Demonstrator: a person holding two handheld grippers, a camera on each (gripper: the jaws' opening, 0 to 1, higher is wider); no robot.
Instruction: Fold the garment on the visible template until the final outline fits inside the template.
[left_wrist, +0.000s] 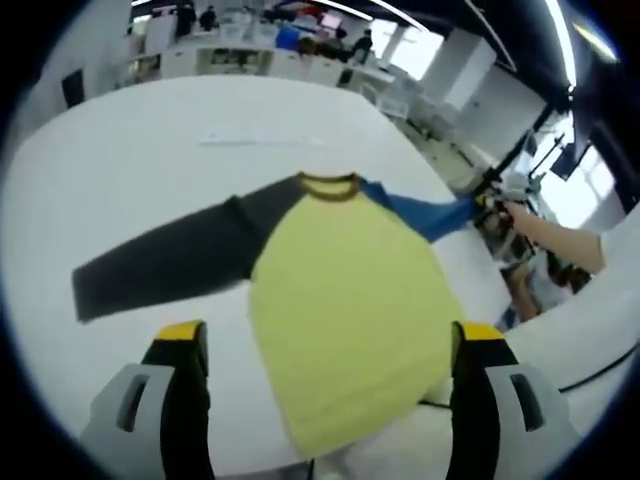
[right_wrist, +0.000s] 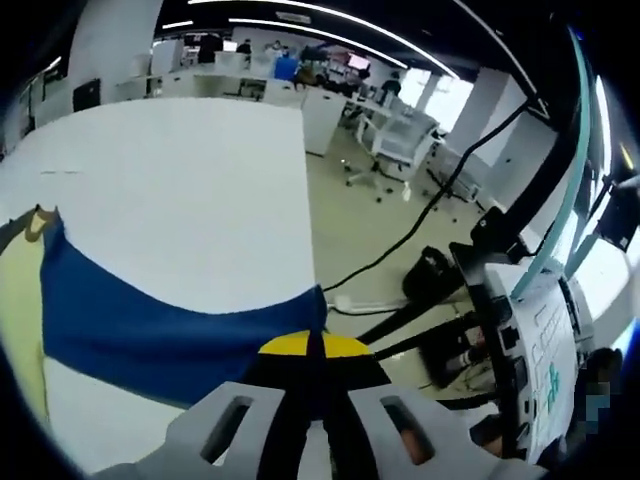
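A long-sleeved shirt lies flat on the white table (left_wrist: 150, 150). It has a yellow body (left_wrist: 345, 300), an olive collar (left_wrist: 328, 186), a dark grey sleeve (left_wrist: 165, 260) stretched to the left and a blue sleeve (left_wrist: 425, 213) stretched to the right. My left gripper (left_wrist: 330, 350) hovers over the shirt's hem, open, its yellow-tipped jaws wide apart and holding nothing. My right gripper (right_wrist: 310, 350) is shut on the cuff of the blue sleeve (right_wrist: 160, 315) near the table's edge. It also appears as the right gripper (left_wrist: 497, 205) with a person's forearm (left_wrist: 560, 240) behind it.
Faint marks (left_wrist: 235, 138) lie on the table beyond the collar. Past the table edge are the floor with black cables (right_wrist: 400, 260), office chairs (right_wrist: 395, 140) and equipment carrying a printed sheet (right_wrist: 545, 340). Desks and people stand far behind.
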